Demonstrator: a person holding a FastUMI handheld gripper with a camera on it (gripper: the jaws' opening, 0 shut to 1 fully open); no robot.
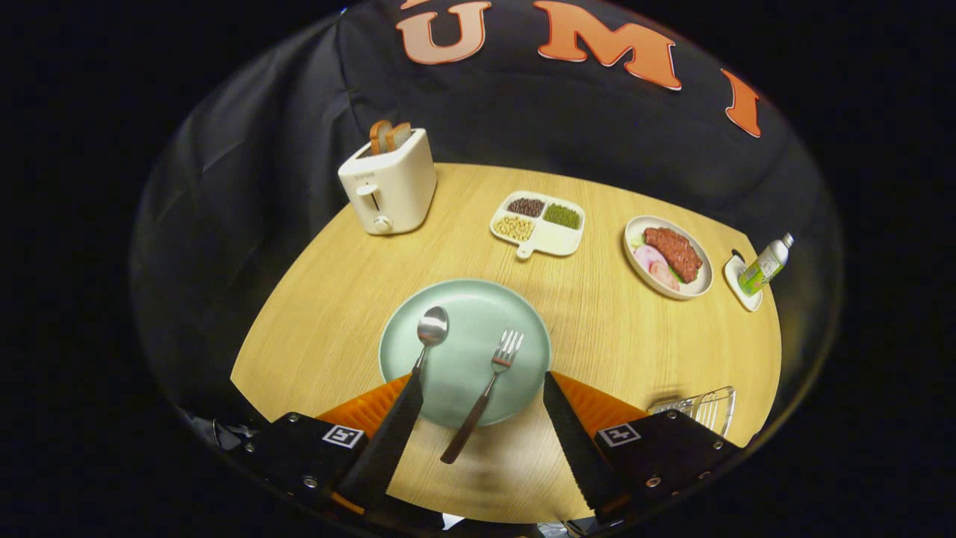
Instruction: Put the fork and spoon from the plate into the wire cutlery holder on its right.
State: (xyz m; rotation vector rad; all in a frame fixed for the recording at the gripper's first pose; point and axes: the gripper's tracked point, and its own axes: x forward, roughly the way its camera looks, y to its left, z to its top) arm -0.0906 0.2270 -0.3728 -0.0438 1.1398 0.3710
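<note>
A pale green plate (478, 306) lies on the round wooden table, just ahead of my fingers. On it rest a metal spoon (431, 329) to the left and a metal fork (493, 373) to the right, handles pointing toward me. The fork's dark handle reaches off the plate's near rim, between my fingers. The spoon's handle is partly hidden behind my left finger (392, 433). My gripper (482, 377) hangs open above the plate's near edge, holding nothing. The wire cutlery holder (698, 407) stands to the right of the plate, partly hidden behind my right finger's mount.
A cream toaster (388, 187) with bread slices stands at the far left. Beyond the plate sit a divided dish of beans (538, 224), a plate of meat (668, 258), and a small bottle (765, 265) on a white coaster at the far right.
</note>
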